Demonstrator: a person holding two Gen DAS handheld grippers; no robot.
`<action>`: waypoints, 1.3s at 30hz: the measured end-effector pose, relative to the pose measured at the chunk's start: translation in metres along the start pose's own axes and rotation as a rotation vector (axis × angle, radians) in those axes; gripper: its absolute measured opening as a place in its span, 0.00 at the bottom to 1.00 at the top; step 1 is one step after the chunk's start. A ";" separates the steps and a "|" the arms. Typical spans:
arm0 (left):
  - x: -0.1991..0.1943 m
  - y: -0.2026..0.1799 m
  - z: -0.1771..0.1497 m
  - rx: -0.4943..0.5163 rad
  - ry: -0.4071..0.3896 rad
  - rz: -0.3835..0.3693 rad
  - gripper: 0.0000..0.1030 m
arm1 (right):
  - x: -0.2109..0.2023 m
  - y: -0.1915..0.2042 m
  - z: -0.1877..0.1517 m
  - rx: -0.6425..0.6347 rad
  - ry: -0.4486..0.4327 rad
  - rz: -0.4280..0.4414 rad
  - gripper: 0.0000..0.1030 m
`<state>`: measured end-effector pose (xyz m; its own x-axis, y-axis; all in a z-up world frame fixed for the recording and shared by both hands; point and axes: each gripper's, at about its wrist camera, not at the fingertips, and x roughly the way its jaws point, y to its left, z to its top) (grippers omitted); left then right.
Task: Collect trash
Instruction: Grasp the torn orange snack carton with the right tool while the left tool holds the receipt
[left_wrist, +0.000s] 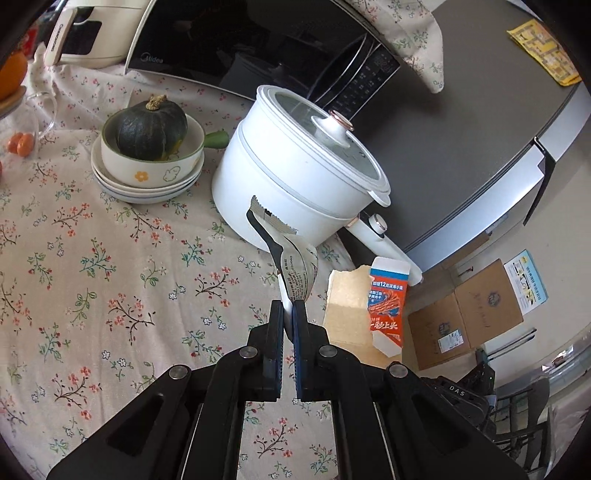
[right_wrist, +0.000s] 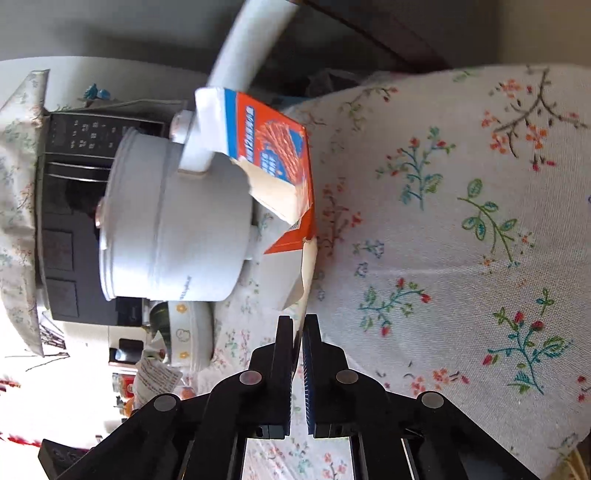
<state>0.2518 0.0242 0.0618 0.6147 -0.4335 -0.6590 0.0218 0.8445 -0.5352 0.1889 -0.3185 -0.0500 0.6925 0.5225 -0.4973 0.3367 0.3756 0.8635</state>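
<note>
Quick tally from my feeds: one white electric pot (left_wrist: 295, 177) with one glass lid (left_wrist: 325, 129), sitting around 12 o'clock on the tabletop (left_wrist: 92, 295). One green squash (left_wrist: 149, 127) at about 10 o'clock, in one flower-print bowl (left_wrist: 155, 166) stacked on what looks like two or three plates (left_wrist: 144, 194), can't tell exactly. One microwave (left_wrist: 258, 44) behind. One torn orange snack box (left_wrist: 386, 302) at 2 o'clock, one silver wrapper (left_wrist: 299, 269). Two cardboard boxes (left_wrist: 469, 317) on the floor.
</note>
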 end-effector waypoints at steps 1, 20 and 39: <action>-0.004 -0.003 -0.001 0.008 -0.004 -0.004 0.04 | -0.007 0.006 0.000 -0.018 -0.005 0.004 0.05; -0.019 -0.076 -0.070 0.180 0.091 -0.119 0.04 | -0.126 0.019 -0.023 -0.206 -0.053 -0.052 0.02; 0.035 -0.171 -0.252 0.570 0.428 -0.163 0.04 | -0.202 -0.010 -0.059 -0.379 -0.021 -0.235 0.02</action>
<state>0.0707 -0.2151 -0.0029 0.2089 -0.5541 -0.8058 0.5653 0.7408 -0.3629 0.0084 -0.3827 0.0365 0.6396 0.3753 -0.6708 0.2311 0.7384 0.6335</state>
